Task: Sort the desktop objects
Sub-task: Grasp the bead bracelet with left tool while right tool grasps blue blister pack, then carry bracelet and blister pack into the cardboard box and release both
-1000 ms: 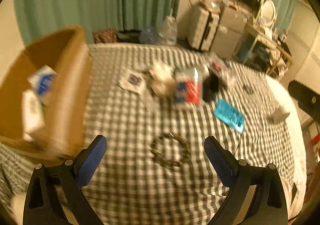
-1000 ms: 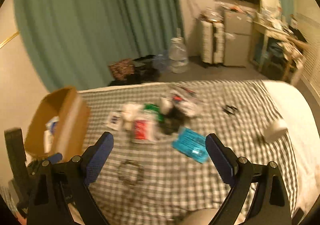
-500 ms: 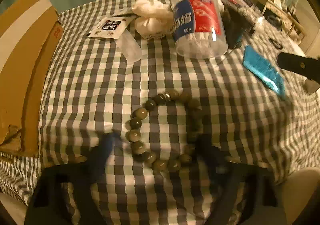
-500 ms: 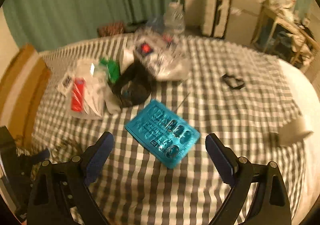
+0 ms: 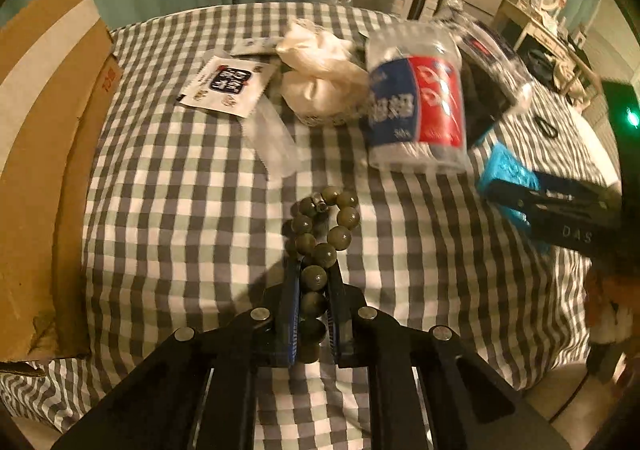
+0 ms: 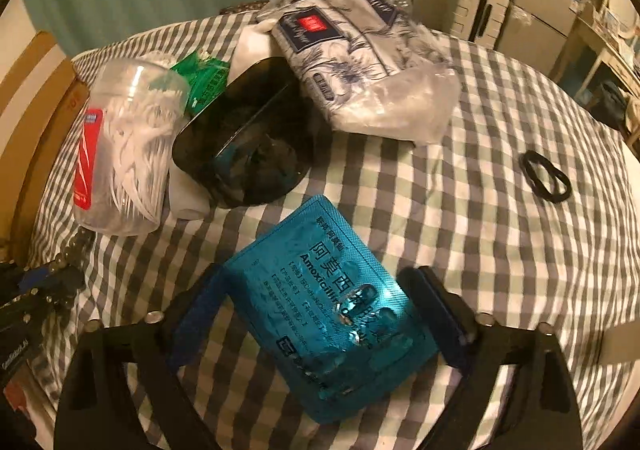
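The left gripper (image 5: 313, 282) clamps a bead bracelet (image 5: 320, 246), its blue-padded fingers (image 5: 293, 290) pressed together on the near run of dark green beads while the far loop lies on the checked cloth (image 5: 180, 190) that covers the table. Beyond the bracelet, a clear cotton-swab jar (image 5: 416, 102) with a blue and red label lies on its side, with a crumpled white bag (image 5: 320, 74) just to its left and a white sachet (image 5: 228, 86) further left. A clear flat packet (image 5: 272, 138) lies between the sachet and the bracelet. A cardboard box (image 5: 40, 150) stands well to the left of the jar, at the cloth's edge.

To the right of the jar, the right gripper (image 6: 316, 314) hangs with its jaws apart on either side of a teal amoxicillin blister pack (image 6: 320, 302), which lies flat on the cloth; whether the pads touch the pack cannot be told. A black dish (image 6: 248, 138) sits just right of the jar, beyond the pack, with a green packet (image 6: 204, 78) tucked behind the two. A patterned tissue pack (image 6: 348, 50) rests against the dish's far rim. A black hair tie (image 6: 544, 178) lies well to the right of the dish, alone on the cloth
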### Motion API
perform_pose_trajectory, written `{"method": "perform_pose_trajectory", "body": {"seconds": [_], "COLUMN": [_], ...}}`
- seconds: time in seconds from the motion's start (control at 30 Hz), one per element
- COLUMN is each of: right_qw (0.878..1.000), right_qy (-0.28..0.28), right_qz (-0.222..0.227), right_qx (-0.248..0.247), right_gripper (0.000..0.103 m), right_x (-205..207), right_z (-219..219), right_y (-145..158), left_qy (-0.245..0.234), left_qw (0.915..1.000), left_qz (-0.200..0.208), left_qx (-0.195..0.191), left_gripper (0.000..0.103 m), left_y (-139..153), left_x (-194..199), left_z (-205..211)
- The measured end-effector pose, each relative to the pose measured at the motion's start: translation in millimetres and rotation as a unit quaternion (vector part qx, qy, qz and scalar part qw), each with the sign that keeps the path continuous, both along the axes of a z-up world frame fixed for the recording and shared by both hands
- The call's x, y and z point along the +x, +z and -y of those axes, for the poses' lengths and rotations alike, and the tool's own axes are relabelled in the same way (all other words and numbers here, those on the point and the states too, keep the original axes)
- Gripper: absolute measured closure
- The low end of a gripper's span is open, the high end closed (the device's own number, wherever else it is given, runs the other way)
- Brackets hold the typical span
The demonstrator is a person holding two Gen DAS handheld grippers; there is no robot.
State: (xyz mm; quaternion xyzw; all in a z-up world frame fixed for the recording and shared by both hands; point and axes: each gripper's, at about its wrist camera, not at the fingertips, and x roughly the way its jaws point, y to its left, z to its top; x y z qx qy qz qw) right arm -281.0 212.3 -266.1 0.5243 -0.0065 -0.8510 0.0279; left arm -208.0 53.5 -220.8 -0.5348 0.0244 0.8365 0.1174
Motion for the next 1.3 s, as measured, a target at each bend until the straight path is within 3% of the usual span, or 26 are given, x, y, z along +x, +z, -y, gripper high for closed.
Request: {"method": "perform_pose_trajectory", "body": {"seconds": [0.03,0.1,0.3,0.4,0.53,0.67,0.77,0.83,0.9,1.03,1.3], "right_qw": [1.0,1.0,0.997,0.997,0.999,0.997,0.994,0.996,0.996,0.998,0.994], "right_qy": [-0.005,-0.014,-0.029,-0.001,0.03,0.042,0.053,0.051,0.042,0.019,0.017], "right_qz": [-0.002,-0.006,0.018,0.016,0.018,0.022,0.046,0.057,0.055,0.009,-0.096], "right_qx": [-0.005,-0.011,-0.063,-0.075,-0.042,-0.065,-0.078,-0.046,-0.061,-0.061,-0.039], "right_gripper": [0.027,0.05,0.078,0.088,0.09,0.09,0.09,0.09,0.094,0.094,0.094], "right_x": [4.1,11.1,33.2,50.4,52.8,55.2,49.3,46.1,46.6,58.6,86.6], "right_z": [-0.5,-1.7,3.4,24.5,57.4,72.9,84.1,95.0,93.1,84.9,111.9], "right_y": [3.4,10.5,20.1,31.7,34.1,36.9,20.0,6.2,5.3,39.2,151.5], "left_qy": [0.0,0.002,0.011,0.015,0.023,0.033,0.043,0.046,0.047,0.043,0.016], "left_qw": [1.0,1.0,0.9997,0.9994,0.9988,0.9981,0.9979,0.998,0.9979,0.9972,0.99], "left_qz": [-0.002,-0.006,-0.022,-0.03,-0.043,-0.051,-0.047,-0.044,-0.043,-0.057,-0.133], "left_qx": [0.001,-0.004,0.003,0.006,0.004,0.003,0.008,0.006,0.01,0.023,0.044], "left_gripper": [0.092,0.092,0.092,0.092,0.092,0.092,0.092,0.092,0.092,0.092,0.092], "left_y": [1.0,5.0,23.5,30.7,40.3,41.0,39.5,37.5,40.2,61.5,151.2], "left_x": [0.3,2.0,4.5,0.9,0.0,0.8,-1.3,-0.4,2.0,5.1,23.3], "left_z": [1.3,4.6,16.3,18.6,12.6,14.9,23.2,27.8,33.6,38.3,46.0]}}
